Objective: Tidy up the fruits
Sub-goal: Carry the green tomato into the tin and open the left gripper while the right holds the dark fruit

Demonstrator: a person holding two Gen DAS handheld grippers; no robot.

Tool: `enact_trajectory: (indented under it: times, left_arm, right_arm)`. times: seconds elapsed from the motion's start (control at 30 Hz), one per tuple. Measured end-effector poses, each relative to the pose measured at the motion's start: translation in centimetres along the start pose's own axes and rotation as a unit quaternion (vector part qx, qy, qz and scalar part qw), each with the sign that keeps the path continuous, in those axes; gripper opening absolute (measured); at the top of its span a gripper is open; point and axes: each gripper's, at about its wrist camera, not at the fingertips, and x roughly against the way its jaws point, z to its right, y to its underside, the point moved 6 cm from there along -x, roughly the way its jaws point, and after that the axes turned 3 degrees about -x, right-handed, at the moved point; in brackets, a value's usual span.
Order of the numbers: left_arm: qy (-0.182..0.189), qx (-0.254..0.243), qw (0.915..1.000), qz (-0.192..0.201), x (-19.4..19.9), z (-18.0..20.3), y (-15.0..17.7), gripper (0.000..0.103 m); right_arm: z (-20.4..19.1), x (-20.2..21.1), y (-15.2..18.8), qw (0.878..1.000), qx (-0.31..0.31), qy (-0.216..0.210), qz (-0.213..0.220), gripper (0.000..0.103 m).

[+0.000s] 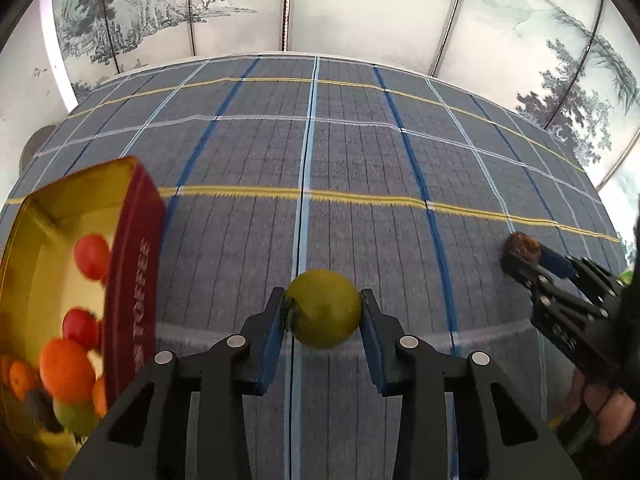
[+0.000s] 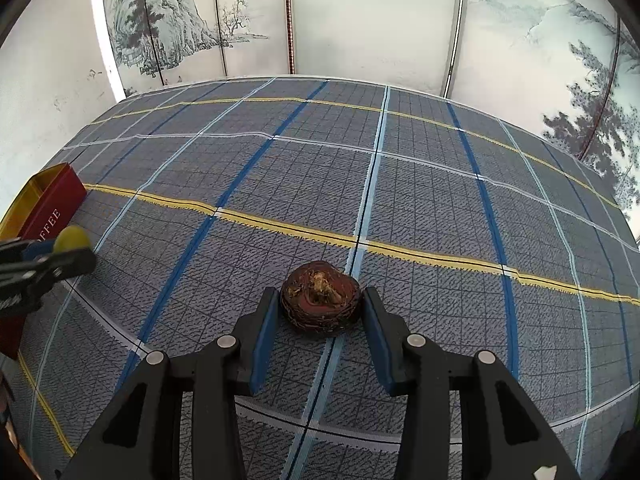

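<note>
A green round fruit (image 1: 323, 308) sits between the blue pads of my left gripper (image 1: 323, 309), which is shut on it just above the checked cloth. The same fruit (image 2: 71, 239) and left gripper (image 2: 60, 254) show at the left edge of the right wrist view. My right gripper (image 2: 321, 304) is shut on a dark brown, wrinkled fruit (image 2: 321, 303) that rests on the cloth. That brown fruit (image 1: 522, 246) and the right gripper (image 1: 524, 258) appear at the right of the left wrist view.
A red toffee tin (image 1: 138, 280) with a gold inside stands at the left and holds several red, orange and green fruits (image 1: 66, 372). Its corner (image 2: 56, 200) shows in the right wrist view. A blue checked tablecloth (image 1: 320, 152) covers the table; painted screen panels (image 2: 360, 20) stand behind.
</note>
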Motion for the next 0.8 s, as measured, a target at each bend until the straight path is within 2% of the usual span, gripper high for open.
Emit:
enact_trajectory:
  times: [0.37,0.53,0.8]
  left_arm:
    - [-0.001,0.015,0.9993,0.035,6.2,-1.6,2.4,0.037]
    - [-0.01,0.038,0.9978,0.054,8.9,-4.4,2.7,0.037]
    - [-0.044,0.076,0.9947,0.054,10.2,-9.6,3.9,0.037]
  right_arm:
    - [0.0,0.0,0.0,1.0,0.0,0.0,0.0,0.04]
    - [0.0,0.0,0.0,1.0,0.0,0.0,0.0,0.04]
    - [0.0,0.0,0.0,1.0,0.0,0.001,0.0,0.04]
